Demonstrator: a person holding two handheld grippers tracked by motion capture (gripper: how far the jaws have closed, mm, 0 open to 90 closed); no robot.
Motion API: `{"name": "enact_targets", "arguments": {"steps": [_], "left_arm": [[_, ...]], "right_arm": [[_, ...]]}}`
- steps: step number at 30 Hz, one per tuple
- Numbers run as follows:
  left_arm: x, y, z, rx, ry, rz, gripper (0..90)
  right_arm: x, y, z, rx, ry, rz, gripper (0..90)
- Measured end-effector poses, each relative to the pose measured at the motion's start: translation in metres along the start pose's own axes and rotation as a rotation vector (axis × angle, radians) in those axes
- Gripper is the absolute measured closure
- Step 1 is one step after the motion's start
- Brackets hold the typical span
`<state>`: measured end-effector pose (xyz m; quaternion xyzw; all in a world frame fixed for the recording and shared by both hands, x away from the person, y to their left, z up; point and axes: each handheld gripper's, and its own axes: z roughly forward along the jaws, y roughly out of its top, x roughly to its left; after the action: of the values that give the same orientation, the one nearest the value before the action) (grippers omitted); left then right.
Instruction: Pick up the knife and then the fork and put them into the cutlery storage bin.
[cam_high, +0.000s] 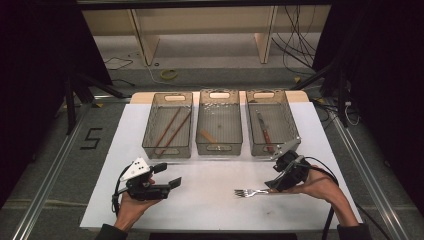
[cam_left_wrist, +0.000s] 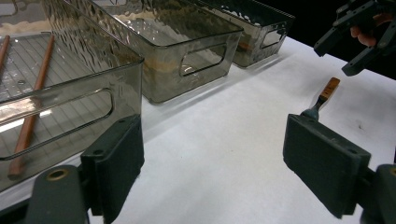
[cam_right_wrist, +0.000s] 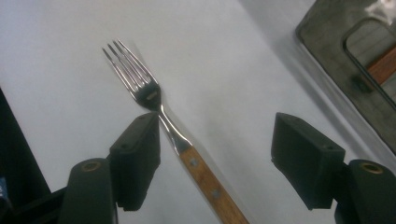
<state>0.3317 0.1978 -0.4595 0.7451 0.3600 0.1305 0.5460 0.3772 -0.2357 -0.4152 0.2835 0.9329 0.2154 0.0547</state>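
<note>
High view: three bins sat side by side beyond both grippers; left bin (cam_high: 167, 125) held chopsticks (cam_high: 169, 131). Fork (cam_high: 251, 192) lay on the white sheet (cam_high: 210, 200) just inboard of the right gripper (cam_high: 280, 181); bare sheet between it and the left gripper (cam_high: 167, 184).

Left gripper view: left gripper (cam_left_wrist: 210, 154) jaws wide apart, holding nothing, bin wall (cam_left_wrist: 70, 100) close ahead-left, open sheet ahead.

Right gripper view: right gripper (cam_right_wrist: 215, 149) jaws spread, fork (cam_right_wrist: 159, 107) handle between them, nearer the left jaw, unclamped
</note>
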Motion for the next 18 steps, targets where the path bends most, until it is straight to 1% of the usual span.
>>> {"name": "enact_targets", "arguments": {"steps": [3, 5, 7, 11, 15, 18], "left_arm": [[0.0, 0.0, 0.0, 0.0, 0.0, 0.002, 19.8], [0.0, 0.0, 0.0, 0.001, 0.0, 0.001, 19.9], [0.0, 0.0, 0.0, 0.001, 0.0, 0.0, 19.8], [0.0, 0.0, 0.0, 0.001, 0.0, 0.001, 19.9], [0.0, 0.0, 0.0, 0.001, 0.0, 0.001, 19.9], [0.0, 0.0, 0.0, 0.001, 0.0, 0.001, 19.9]], "right_arm": [[0.0, -0.003, 0.003, 0.021, -0.001, -0.002, 36.7], [0.001, -0.004, 0.004, 0.035, -0.003, -0.015, 38.0], [0.002, -0.006, 0.005, 0.05, -0.005, -0.016, 39.0], [0.002, -0.008, 0.008, 0.068, -0.006, -0.035, 41.8], [0.0, -0.01, 0.01, 0.087, -0.004, -0.03, 44.9], [0.0, -0.012, 0.013, 0.104, -0.005, -0.037, 46.9]]}}
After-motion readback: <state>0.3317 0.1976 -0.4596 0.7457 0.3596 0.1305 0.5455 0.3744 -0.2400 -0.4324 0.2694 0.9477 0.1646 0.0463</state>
